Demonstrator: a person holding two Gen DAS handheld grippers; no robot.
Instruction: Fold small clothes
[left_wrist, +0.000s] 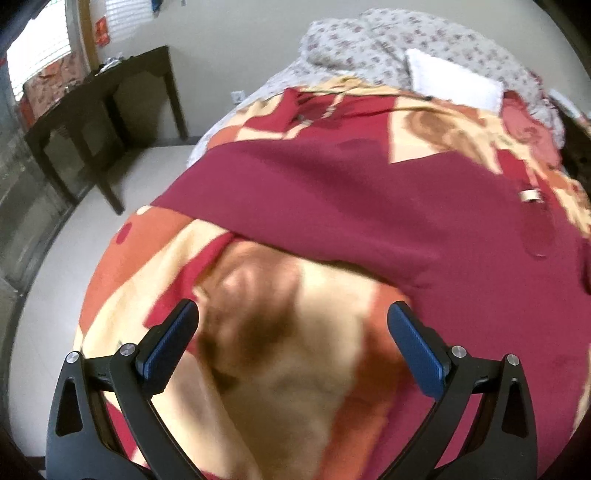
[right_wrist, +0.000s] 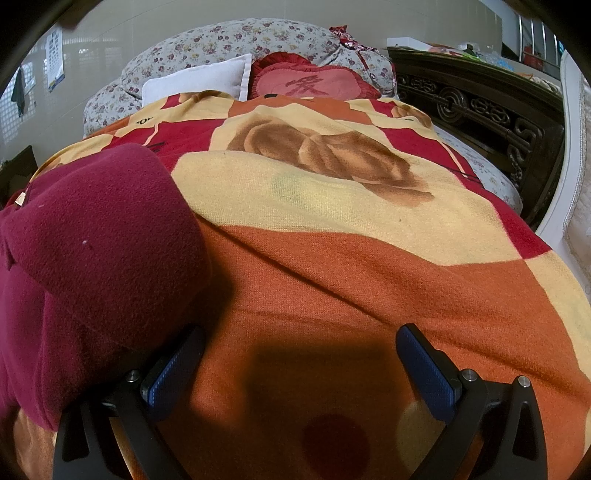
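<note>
A maroon fleece garment (left_wrist: 351, 206) lies spread on a patterned red, orange and cream blanket (left_wrist: 258, 369) on the bed; a small white label shows near its right side. My left gripper (left_wrist: 293, 332) is open and empty, hovering over the blanket just short of the garment's near edge. In the right wrist view the same garment (right_wrist: 99, 236) is bunched at the left, its fold rising beside my left finger. My right gripper (right_wrist: 301, 354) is open and empty over the orange part of the blanket (right_wrist: 351, 266), close to the surface.
A white pillow (right_wrist: 199, 81), a red embroidered cushion (right_wrist: 306, 86) and a floral quilt (right_wrist: 229, 40) lie at the bed's head. A dark carved headboard (right_wrist: 480, 110) stands to the right. A dark wooden table (left_wrist: 99, 122) and pale floor (left_wrist: 55, 295) lie left of the bed.
</note>
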